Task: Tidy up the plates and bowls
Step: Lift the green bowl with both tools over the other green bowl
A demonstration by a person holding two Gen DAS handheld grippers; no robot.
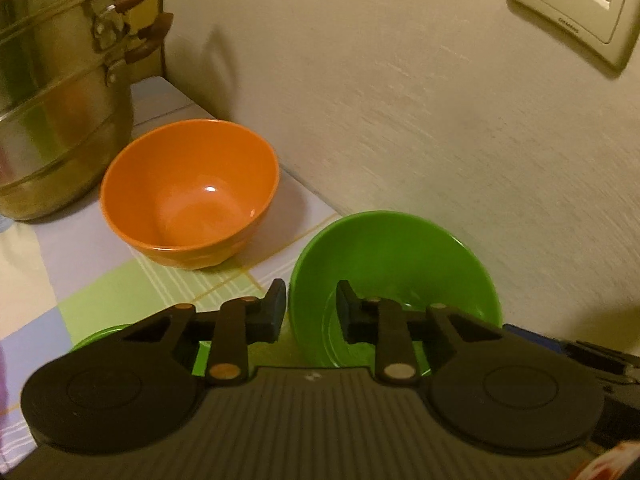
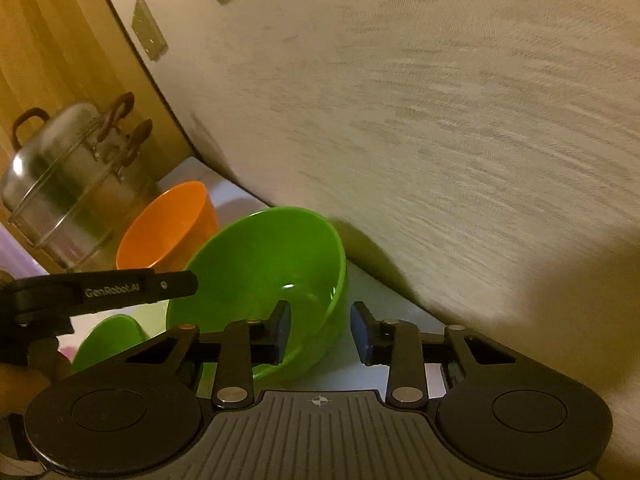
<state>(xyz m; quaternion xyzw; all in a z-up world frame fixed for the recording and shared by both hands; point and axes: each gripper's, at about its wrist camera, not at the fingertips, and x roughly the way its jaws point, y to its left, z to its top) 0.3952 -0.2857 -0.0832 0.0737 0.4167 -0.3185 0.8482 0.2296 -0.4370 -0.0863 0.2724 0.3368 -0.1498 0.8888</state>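
Observation:
A green bowl (image 1: 394,276) stands tilted by the wall, also in the right wrist view (image 2: 260,280). My left gripper (image 1: 310,308) straddles its near rim, one finger (image 1: 276,308) outside and one inside, with a gap left. My right gripper (image 2: 320,332) straddles the bowl's right rim in the same way, jaws apart. An orange bowl (image 1: 190,192) sits upright on the checked tablecloth (image 1: 92,280) to the left, also in the right wrist view (image 2: 168,228). A second green dish (image 2: 106,340) lies lower left, its rim showing in the left wrist view (image 1: 100,336).
A tall steel steamer pot (image 1: 56,100) with brown handles stands at the back left, close to the orange bowl. The textured wall (image 1: 400,100) runs just behind the bowls, with a socket plate (image 1: 576,8) on it.

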